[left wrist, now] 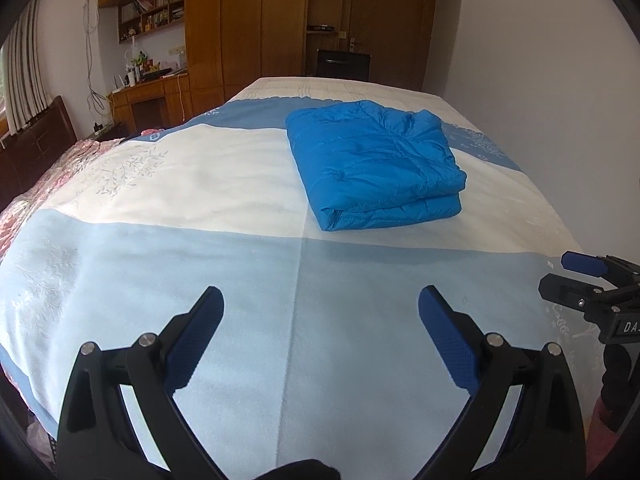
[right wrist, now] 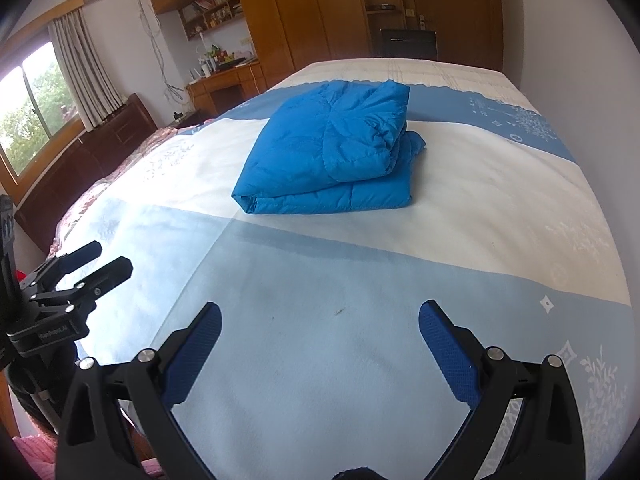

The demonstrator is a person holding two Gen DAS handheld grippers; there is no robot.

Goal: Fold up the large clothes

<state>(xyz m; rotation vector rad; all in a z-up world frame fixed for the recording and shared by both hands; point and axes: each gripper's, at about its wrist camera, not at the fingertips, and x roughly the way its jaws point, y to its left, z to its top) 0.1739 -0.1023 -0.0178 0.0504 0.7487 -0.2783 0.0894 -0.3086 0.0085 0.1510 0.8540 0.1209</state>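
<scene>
A wide bed covered by a soft fleece blanket in pale blue, cream and mid-blue bands [left wrist: 200,240] [right wrist: 460,240] filled most of both views, with faint leaf and snowflake prints along its edges. Behind it stood a wall of tall brown wooden wardrobes [left wrist: 240,20] [right wrist: 312,8], and beside them a wooden desk cluttered with small items [left wrist: 152,92] [right wrist: 228,80]; striped curtains [right wrist: 86,68] hung by a window on the far left.

The bright blue quilted puffer jacket [left wrist: 372,164] [right wrist: 332,156] lay folded into a thick, roughly rectangular bundle on the cream band, toward the middle of the bed and well apart from both tools. One layer sat on top of another.

The left gripper [left wrist: 320,300] [right wrist: 96,260] hovered over the pale blue band with its jaws spread wide and nothing between them. The right gripper [right wrist: 320,316] [left wrist: 568,272] hung near it, likewise wide open and empty, its blue textured pads [right wrist: 448,348] clear of the fabric.
</scene>
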